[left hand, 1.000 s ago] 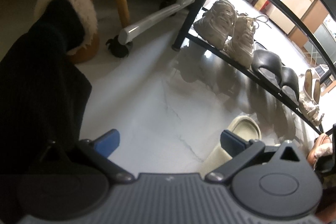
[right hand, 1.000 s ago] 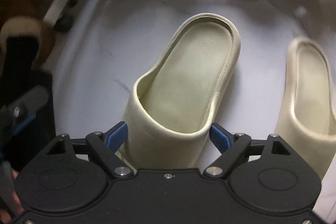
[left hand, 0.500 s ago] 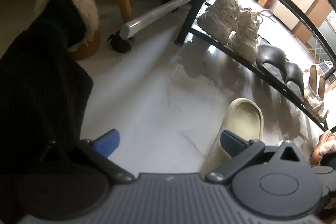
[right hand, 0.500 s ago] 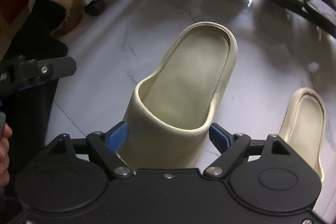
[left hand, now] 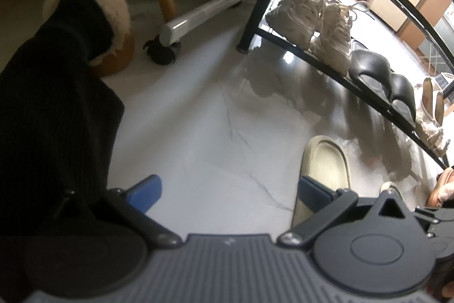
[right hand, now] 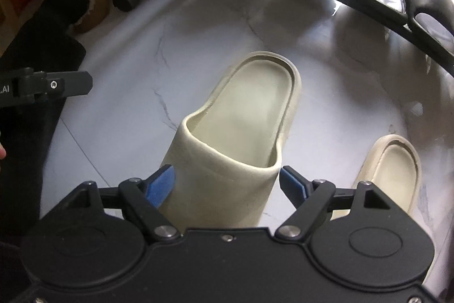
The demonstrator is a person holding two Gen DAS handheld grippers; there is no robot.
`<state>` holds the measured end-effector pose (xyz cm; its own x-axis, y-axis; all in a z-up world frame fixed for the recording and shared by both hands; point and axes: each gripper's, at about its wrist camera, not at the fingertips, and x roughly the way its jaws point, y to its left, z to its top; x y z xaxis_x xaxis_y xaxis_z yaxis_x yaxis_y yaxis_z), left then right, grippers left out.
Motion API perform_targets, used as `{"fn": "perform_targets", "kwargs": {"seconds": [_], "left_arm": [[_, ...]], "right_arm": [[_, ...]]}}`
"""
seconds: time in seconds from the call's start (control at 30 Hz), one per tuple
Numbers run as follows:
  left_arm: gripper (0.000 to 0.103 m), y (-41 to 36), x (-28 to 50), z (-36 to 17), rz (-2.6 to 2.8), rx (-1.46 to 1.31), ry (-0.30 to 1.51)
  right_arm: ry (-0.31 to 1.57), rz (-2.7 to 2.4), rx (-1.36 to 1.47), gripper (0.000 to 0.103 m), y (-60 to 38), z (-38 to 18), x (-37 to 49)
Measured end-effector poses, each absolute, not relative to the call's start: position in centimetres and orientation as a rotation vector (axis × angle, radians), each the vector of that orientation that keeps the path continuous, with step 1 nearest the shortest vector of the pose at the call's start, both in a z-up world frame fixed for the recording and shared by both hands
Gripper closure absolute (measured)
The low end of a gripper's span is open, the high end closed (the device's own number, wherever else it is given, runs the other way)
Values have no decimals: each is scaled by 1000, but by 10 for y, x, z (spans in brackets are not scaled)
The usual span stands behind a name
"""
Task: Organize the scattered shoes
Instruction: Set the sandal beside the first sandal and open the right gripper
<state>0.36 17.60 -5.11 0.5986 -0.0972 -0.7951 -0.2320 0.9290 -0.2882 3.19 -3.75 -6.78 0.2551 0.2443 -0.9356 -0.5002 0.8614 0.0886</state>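
Cream foam slide sandal (right hand: 238,132) stood on the pale marble floor (right hand: 142,75), its strap end pinched between the blue pads of the right gripper (right hand: 227,181), whose jaws had just been closing. Its matching cream slide (right hand: 391,166) lay just beside it on the floor. The left gripper (left hand: 227,189) hovered spread wide with nothing between its fingers.

The floor (right hand: 119,115) on the left is bare; the shoe rack (right hand: 377,16) blocks the far side; a slipper (right hand: 388,169) sits right.

Each tool, left (left hand: 227,193) and right (right hand: 227,181), has black linkage arms, silver screws and blue finger pads (right hand: 160,185).
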Motion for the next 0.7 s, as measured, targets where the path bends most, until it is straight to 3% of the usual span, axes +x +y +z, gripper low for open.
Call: {"fn": "perform_targets", "kwargs": {"seconds": [0.53, 0.6, 0.7], "left_arm": [[1, 177, 5, -53, 82, -388, 944], [1, 178, 5, -54, 84, -393, 944], [1, 179, 5, -54, 87, -405, 943]], "right_arm": [[1261, 427, -85, 23, -63, -78, 8], [1234, 427, -97, 20, -64, -75, 4], [1126, 435, -107, 4, -69, -61, -1]]}}
